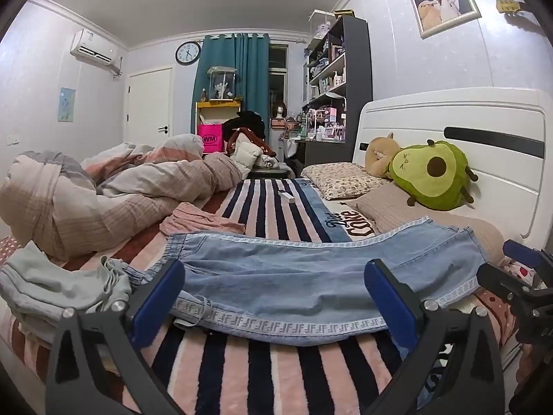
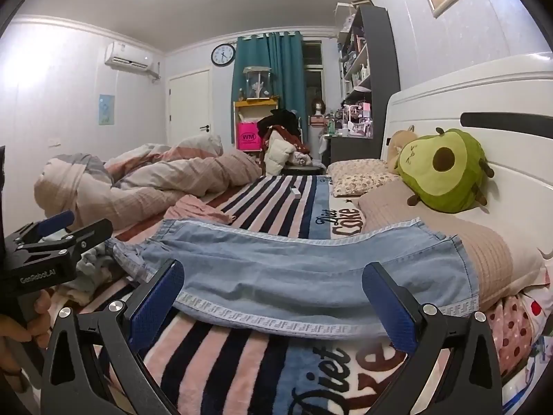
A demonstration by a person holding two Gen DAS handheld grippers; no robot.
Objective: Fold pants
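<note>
L gripper: black arms w/ blue bumpy pads, round silver screws | R gripper: same look, black frame, blue pads, silver screws | side of L tool: white "GenRobot.AI" words | hand: no sleeve seen

Bare striped blanket lies open under both grippers; ahead the pants block, crumpled grey clothes crowd the left.

An avocado plush leans on the white headboard beside a floral pillow.
</note>
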